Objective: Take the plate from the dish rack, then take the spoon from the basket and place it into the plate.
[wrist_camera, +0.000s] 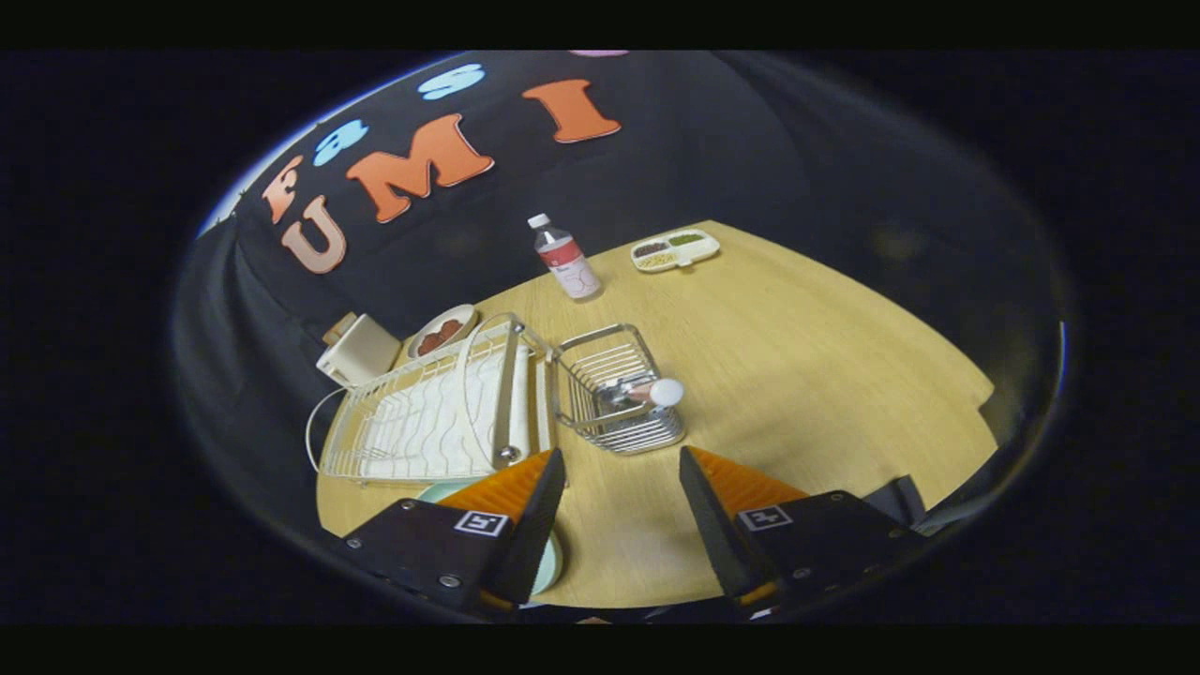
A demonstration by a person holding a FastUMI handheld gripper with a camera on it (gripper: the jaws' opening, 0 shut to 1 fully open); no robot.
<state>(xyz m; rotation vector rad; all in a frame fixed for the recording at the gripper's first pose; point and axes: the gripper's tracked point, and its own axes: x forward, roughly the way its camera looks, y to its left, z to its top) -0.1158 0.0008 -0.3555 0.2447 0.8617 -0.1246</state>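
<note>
Spoon (647,394) in basket (614,389), beyond parted, empty fingers (539,506).

Gripper (622,497): black housings, square fiducial markers, screws.

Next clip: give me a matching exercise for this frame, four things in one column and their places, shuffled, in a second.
Things:
1. spoon
2. plate
3. bottle
4. gripper

Places:
A. on the table under one finger, by the dish rack
B. far side of the table, standing upright
C. in the wire basket
D. fingers open above the table, holding nothing

Pairs: 1-C, 2-A, 3-B, 4-D
</note>
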